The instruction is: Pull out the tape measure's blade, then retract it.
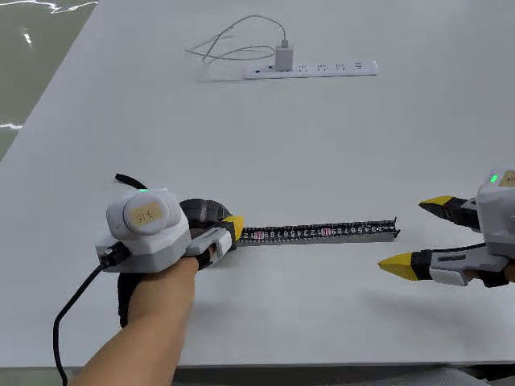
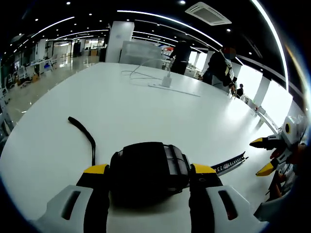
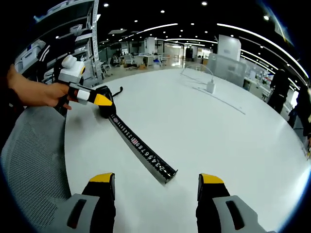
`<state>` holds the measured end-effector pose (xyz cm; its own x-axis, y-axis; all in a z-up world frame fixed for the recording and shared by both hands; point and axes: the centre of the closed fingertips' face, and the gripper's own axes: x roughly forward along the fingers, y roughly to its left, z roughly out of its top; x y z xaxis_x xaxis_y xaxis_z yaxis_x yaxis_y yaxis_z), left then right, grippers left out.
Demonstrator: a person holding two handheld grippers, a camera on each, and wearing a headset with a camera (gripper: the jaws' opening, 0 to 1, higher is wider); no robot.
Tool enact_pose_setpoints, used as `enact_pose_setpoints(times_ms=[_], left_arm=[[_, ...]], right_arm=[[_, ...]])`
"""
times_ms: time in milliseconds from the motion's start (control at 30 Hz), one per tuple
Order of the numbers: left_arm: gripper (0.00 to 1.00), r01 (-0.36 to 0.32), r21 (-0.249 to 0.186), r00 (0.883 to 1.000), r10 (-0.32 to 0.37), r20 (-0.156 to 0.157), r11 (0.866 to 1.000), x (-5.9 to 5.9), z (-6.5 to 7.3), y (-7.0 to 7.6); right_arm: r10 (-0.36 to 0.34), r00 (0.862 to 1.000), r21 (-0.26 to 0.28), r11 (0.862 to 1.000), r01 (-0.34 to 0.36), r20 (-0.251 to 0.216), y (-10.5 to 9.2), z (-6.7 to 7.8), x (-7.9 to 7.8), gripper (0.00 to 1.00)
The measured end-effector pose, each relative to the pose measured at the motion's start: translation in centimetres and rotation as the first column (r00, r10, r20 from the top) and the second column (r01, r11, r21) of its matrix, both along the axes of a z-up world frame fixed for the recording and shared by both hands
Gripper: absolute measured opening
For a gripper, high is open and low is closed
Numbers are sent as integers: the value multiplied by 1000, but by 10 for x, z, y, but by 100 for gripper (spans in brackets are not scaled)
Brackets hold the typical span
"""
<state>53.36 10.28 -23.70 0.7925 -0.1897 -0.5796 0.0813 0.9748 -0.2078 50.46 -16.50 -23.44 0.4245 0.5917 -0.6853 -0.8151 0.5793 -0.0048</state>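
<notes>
On the white table (image 1: pixel 322 129), toward our near edge, the tape measure (image 1: pixel 205 214) sits clamped between the 2 yellow-tipped jaws of the left gripper (image 2: pixel 149 170), which grips its black case from both sides. Its blade (image 1: pixel 318 232) lies flat and drawn out, its long axis running straight from the case toward the right gripper (image 1: pixel 418 233), with the hooked end (image 3: pixel 169 174) on that side. The right gripper's jaws stand spread and hold nothing. The hook lies just ahead of them, roughly in line with their gap, not touching. We judge the right gripper the nearer one to the blade's tip. Small printed numerals run along the blade, but we cannot read them surely. A pale sticker (image 1: pixel 145 215) on the left gripper carries writing too small to make out, and any brand on the case is beyond reading.
</notes>
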Motion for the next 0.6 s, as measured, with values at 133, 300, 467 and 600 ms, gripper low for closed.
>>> enact_pose_setpoints(times_ms=[133,300,467,600], left_arm=[[62,1,1,1000,-1,-2,1000,0,-1,0],[62,1,0,1000,-1,-1,1000,1,-1,0],[62,2,0,1000,-2,1,1000,2,-2,1],[62,2,-2,1000,-2,2,1000,2,-2,1]], right_arm=[[69,997,5,998,-69,-26,3,-7,-2,54],[145,989,-42,988,-146,-18,2,-16,1,49],[202,979,-40,979,-201,10,5,-16,6,45],[247,969,-43,968,-246,8,7,-20,8,39]])
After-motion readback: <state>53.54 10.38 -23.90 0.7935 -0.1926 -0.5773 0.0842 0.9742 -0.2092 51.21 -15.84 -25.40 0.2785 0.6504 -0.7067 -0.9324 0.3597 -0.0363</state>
